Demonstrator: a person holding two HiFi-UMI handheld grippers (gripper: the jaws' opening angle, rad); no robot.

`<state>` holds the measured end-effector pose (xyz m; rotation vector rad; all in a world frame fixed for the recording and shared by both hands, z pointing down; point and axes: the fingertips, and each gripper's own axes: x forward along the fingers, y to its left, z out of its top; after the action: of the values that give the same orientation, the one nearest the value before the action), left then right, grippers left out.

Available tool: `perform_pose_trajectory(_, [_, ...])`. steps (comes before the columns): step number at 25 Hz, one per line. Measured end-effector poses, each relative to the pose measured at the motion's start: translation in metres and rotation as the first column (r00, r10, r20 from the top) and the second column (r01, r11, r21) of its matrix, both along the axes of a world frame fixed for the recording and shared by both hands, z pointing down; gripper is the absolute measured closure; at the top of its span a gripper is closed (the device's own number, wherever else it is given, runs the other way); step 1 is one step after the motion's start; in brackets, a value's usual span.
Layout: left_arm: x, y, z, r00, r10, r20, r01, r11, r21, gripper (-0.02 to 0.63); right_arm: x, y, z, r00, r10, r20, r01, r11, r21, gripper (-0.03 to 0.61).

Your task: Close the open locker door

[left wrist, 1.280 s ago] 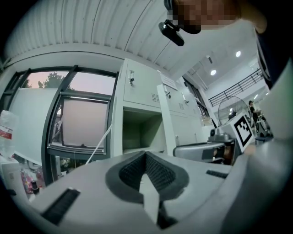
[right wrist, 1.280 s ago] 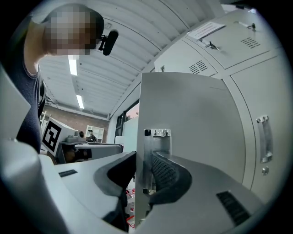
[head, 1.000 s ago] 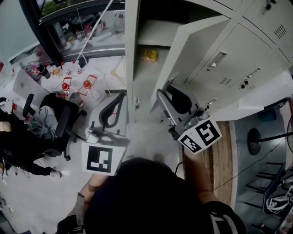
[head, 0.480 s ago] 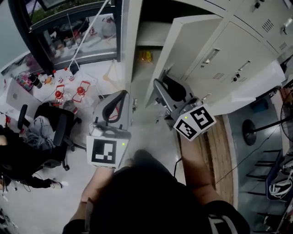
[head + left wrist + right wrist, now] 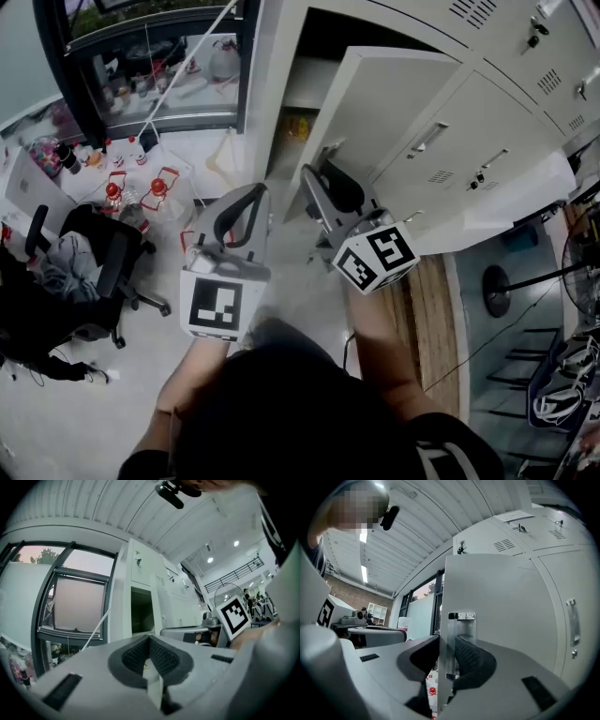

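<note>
Head view: locker door (image 5: 394, 103) is seen part open, just ahead of the right tool (image 5: 315, 180), its free edge taken in the jaws. Left tool (image 5: 255, 195) is held left of it, clear of the door.
Left gripper view: jaws are pressed together, nothing between.
Right gripper view: door edge is clamped, jaws narrow.

I read no words or numbers; the paper sheet (image 5: 513, 515) on the lockers (image 5: 565, 569) beside the locker door (image 5: 501, 602) is illegible.
</note>
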<state>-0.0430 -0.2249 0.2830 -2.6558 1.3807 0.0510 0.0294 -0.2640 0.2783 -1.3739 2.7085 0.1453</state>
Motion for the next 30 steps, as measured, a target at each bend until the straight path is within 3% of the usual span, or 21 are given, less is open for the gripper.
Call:
perform_pose_trajectory(8, [0.001, -0.020, -0.001, 0.999, -0.010, 0.037, 0.009, 1.000, 0.029, 0.612, -0.008, -0.019, -0.001, 1.000, 0.013, -0.010, -0.013, 1.000, -0.015, 0.469])
perform_pose_trajectory(23, [-0.005, -0.052, 0.004, 0.999, -0.037, 0.016, 0.037, 0.999, -0.028, 0.612, -0.018, -0.050, -0.002, 0.999, 0.044, -0.011, -0.044, 0.999, -0.022, 0.477])
perform_pose_trajectory(30, [-0.006, -0.061, 0.008, 0.999, -0.039, 0.031, 0.040, 0.999, -0.017, 0.612, -0.020, -0.060, -0.002, 0.999, 0.042, -0.009, -0.042, 0.999, -0.023, 0.479])
